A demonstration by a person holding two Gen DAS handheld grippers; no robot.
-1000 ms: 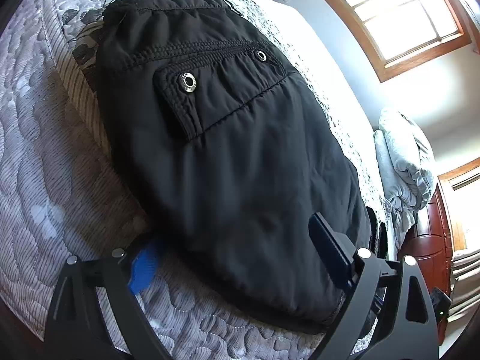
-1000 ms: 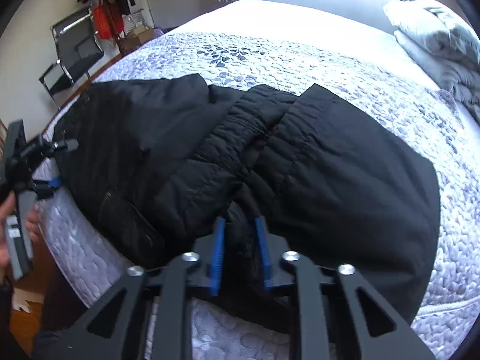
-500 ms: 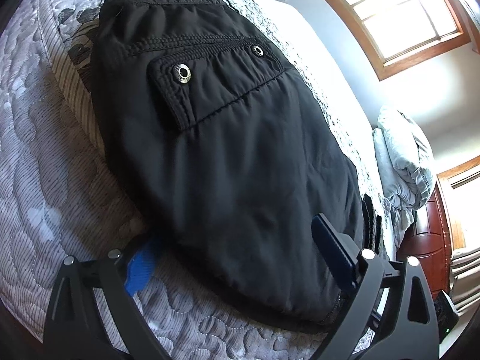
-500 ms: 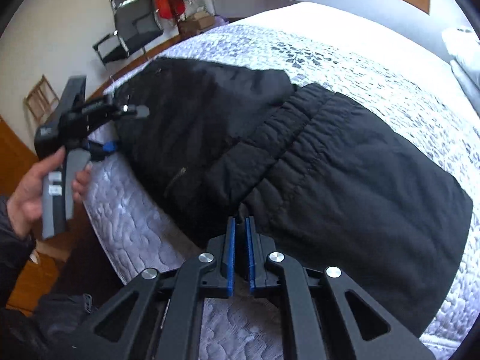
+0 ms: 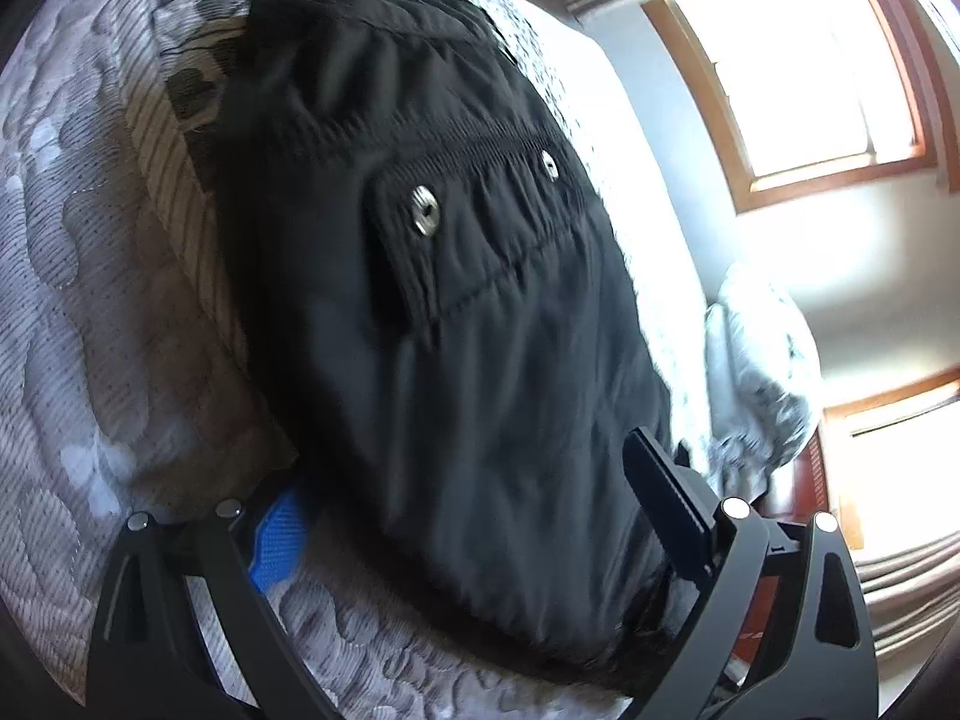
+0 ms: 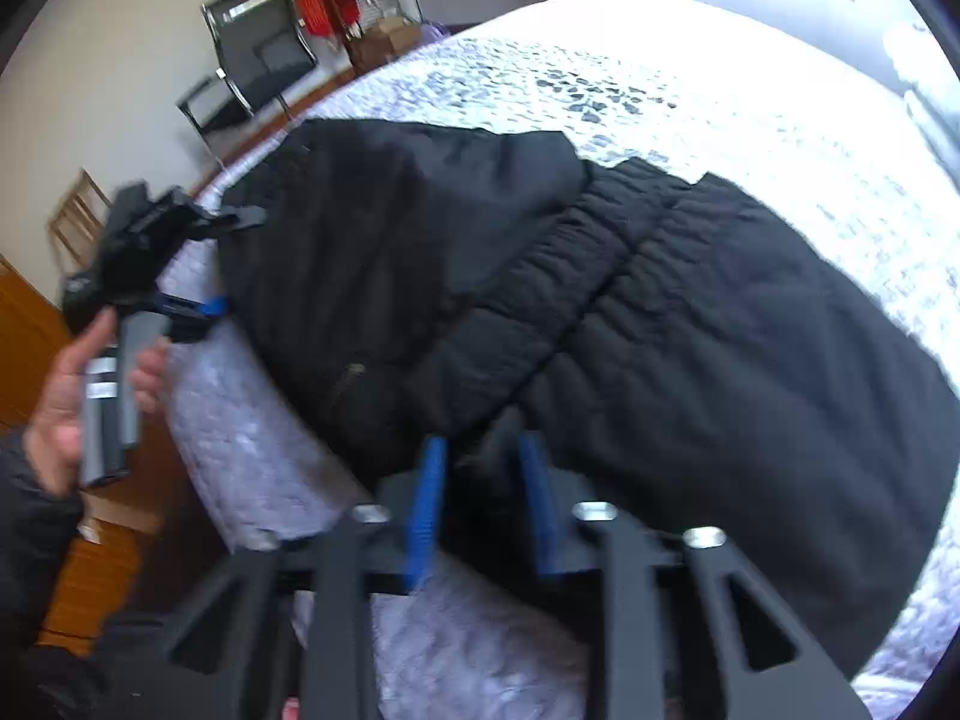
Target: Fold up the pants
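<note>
Pants, black padded nylon with snap pockets (image 6: 600, 312), lie part-folded across the quilted grey bedspread (image 6: 660, 90), long axis running between the two tools. The right gripper (image 6: 480, 504) sits at the near waistband edge, its blue jaws just parted, cloth between them but unpinched. The left gripper (image 5: 468, 516) gapes wide over the far end.

Quilted bed (image 5: 90, 312), window (image 5: 822, 60), grey bedding pile (image 5: 756, 372), black chair (image 6: 258, 60)

Pants (image 6: 600, 312) flat on the bed (image 6: 690, 96) (near edge), chair (image 6: 258, 60) beyond, left
</note>
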